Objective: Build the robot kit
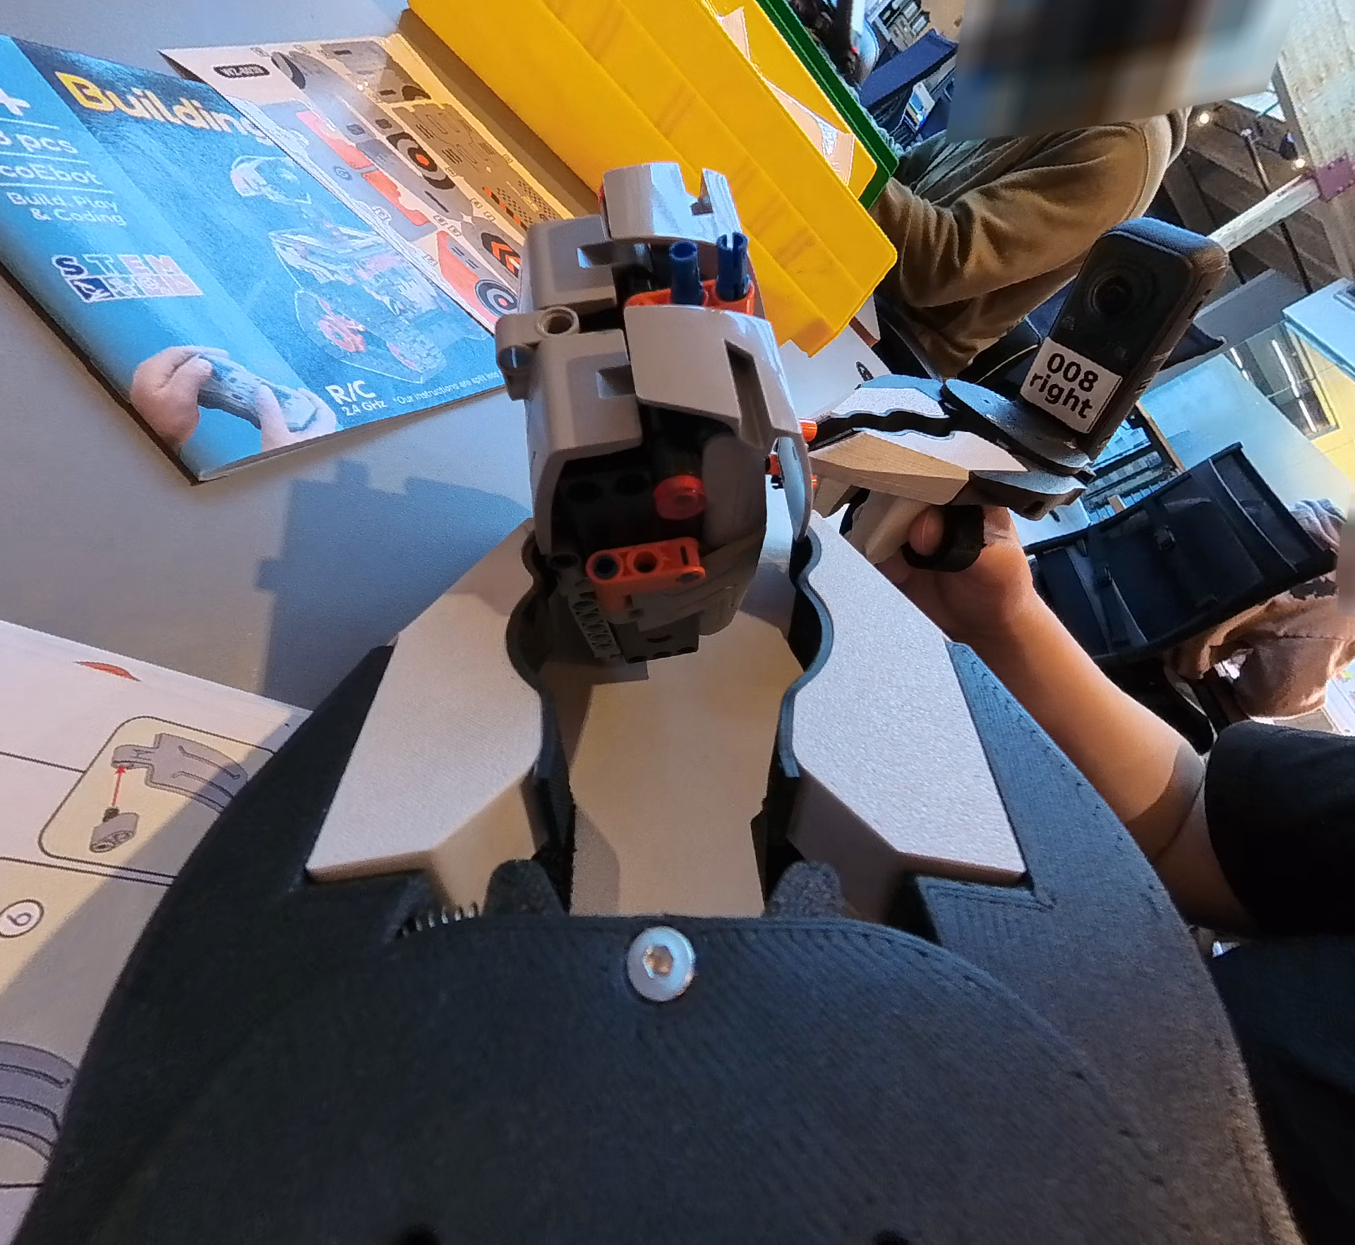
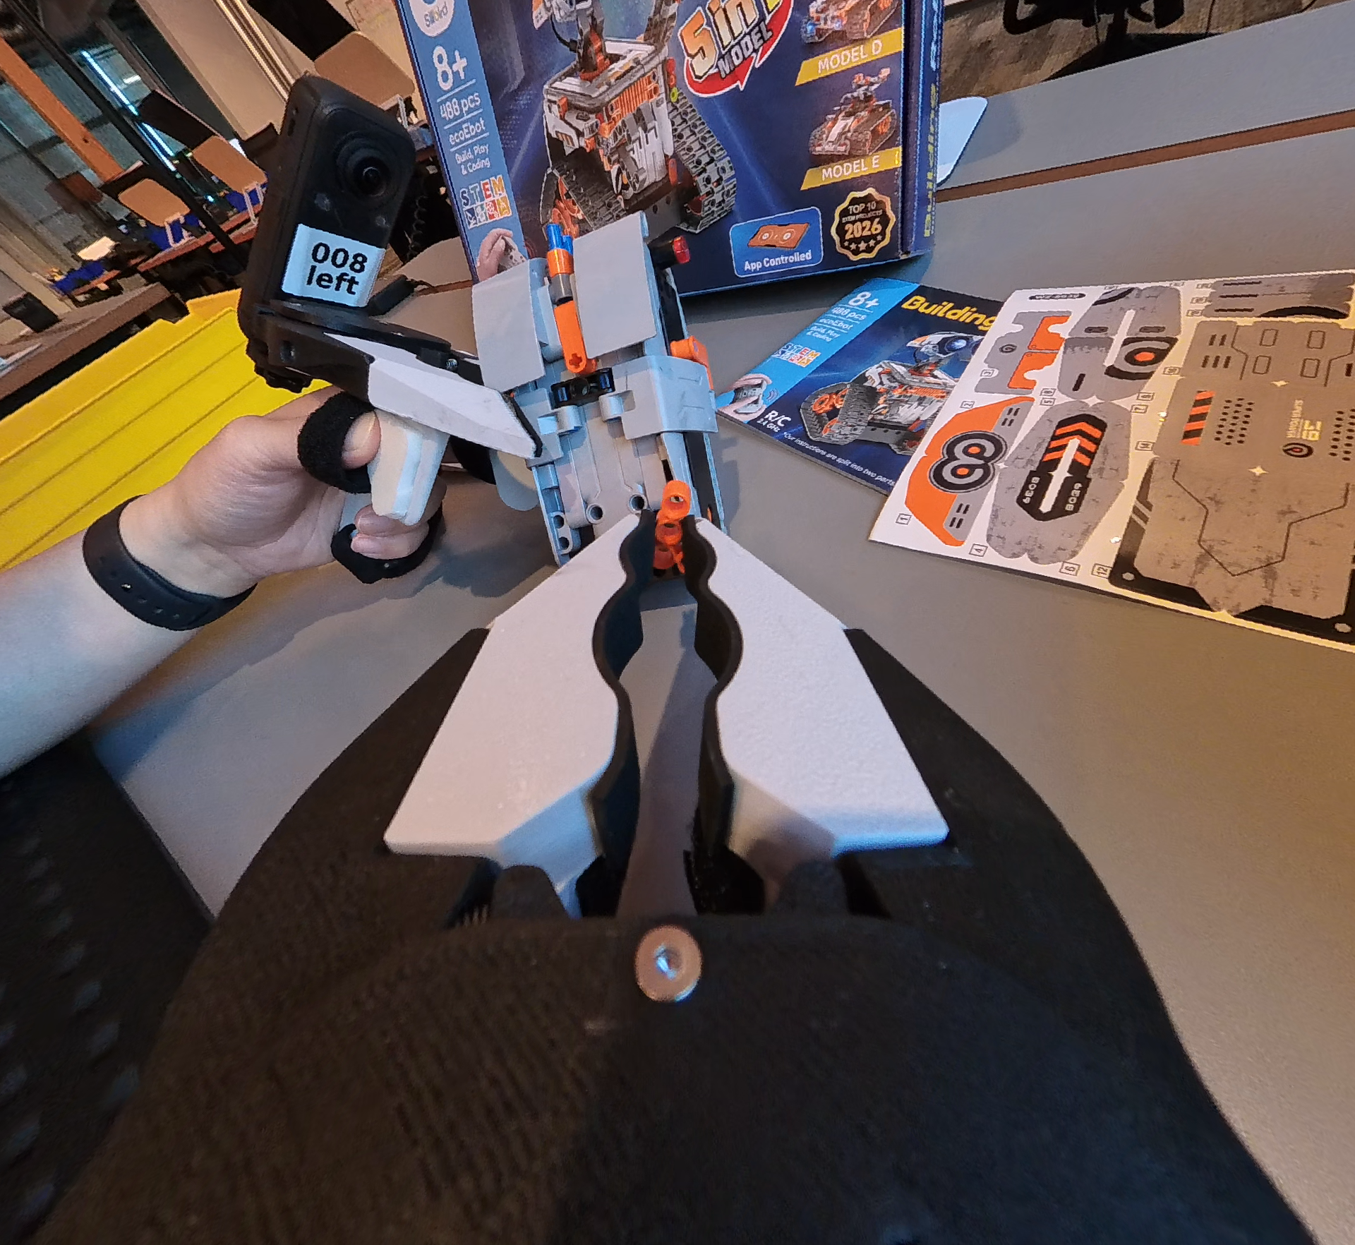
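So there's one grey brick-built model held up off the desk, and everything else sits around it. Count: two tools, one model, one small orange connector piece, one big game box standing upright behind the model, one blue booklet, one sticker sheet, one yellow bin and one open white instruction page.

The left tool has its fingers spread about halfway and clamped on the bottom end of the model, which sticks up out of them with blue pins and orange bits showing on it. In the right wrist view the same tool comes in from the model's left and grips its side.

The right tool is nearly closed, just a narrow gap at the tips, pinching the orange connector piece right up against the lower edge of the model. Can't tell if the piece is already seated in the model or only touching it.

The booklet lies flat just right of the model in the right wrist view, with the sticker sheet further right of it. The yellow bin is behind the model in the left wrist view.
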